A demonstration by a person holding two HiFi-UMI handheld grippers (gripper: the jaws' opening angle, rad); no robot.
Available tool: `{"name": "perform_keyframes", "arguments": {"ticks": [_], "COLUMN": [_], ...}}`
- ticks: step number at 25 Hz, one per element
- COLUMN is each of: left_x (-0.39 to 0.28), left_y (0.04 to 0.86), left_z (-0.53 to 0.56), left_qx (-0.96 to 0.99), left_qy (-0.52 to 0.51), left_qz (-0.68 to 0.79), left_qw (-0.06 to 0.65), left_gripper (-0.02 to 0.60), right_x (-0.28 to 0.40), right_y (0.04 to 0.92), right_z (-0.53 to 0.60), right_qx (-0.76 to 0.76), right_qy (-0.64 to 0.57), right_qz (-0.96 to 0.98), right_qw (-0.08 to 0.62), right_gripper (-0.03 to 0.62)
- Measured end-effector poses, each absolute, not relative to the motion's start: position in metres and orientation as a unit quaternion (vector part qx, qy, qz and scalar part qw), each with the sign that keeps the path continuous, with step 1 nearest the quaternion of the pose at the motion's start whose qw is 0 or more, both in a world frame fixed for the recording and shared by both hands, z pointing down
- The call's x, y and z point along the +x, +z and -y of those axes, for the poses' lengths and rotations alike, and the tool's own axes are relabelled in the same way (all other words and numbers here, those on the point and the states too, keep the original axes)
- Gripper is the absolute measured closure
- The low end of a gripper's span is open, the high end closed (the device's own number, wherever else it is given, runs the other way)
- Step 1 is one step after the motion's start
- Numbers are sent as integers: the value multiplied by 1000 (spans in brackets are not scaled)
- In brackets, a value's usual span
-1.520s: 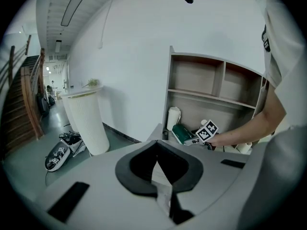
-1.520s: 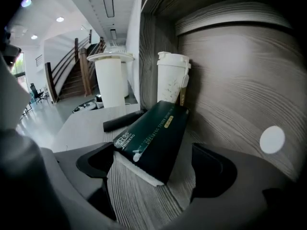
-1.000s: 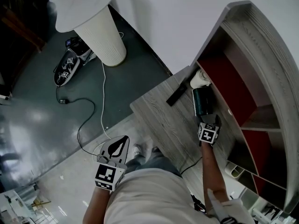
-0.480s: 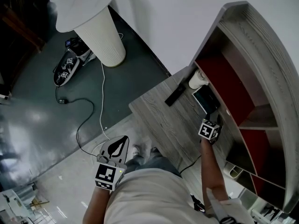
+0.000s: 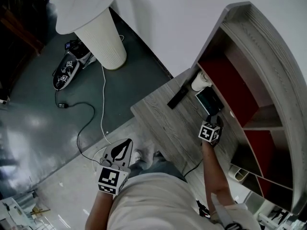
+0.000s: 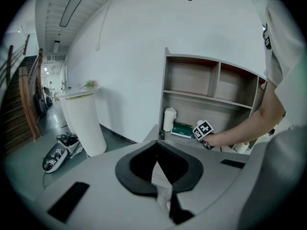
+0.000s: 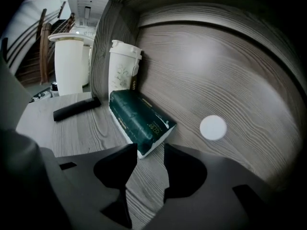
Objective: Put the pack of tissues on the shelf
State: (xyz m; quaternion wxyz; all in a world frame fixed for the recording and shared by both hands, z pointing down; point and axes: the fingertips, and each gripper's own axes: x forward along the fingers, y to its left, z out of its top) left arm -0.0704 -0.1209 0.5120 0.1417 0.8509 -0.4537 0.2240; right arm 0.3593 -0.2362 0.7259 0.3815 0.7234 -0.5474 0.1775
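Pack of tissues (image 7: 139,121) lying on shelf (image 7: 201,71); R gripper (image 7: 150,146) jaws closing, not touching it; L gripper (image 6: 157,145) hanging w/ jaws together, empty.

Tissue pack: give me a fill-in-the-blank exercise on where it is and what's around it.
1. The pack lies on the shelf beside a white ____.
2. The pack's wrapper is dark ____.
3. In the right gripper view, the black bar lies to the ____ of the pack.
4. The left claw is ____ and holds nothing.

Missing words: cup; green; left; shut.
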Motion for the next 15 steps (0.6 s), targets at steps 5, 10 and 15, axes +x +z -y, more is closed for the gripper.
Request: {"name": "perform_keyframes", "arguments": {"ticks": [5,10,15], "left_x": [-71,-66,-63], "left_y": [513,502,496], "left_z": [124,132,136], "left_qx": [859,873,886], "left_qy": [214,189,164], "left_qz": [444,429,412], "left_qw": [141,136,137], "left_gripper": [566,566,566], "right_x": [332,303,268], "right_y": [704,656,597], "right_z": [223,205,186], "right_qx": [720,721,709], "right_qy": [190,184,172], "right_qz": [575,600,640], "right_qw": [339,292,240], "right_gripper": [442,534,566]}}
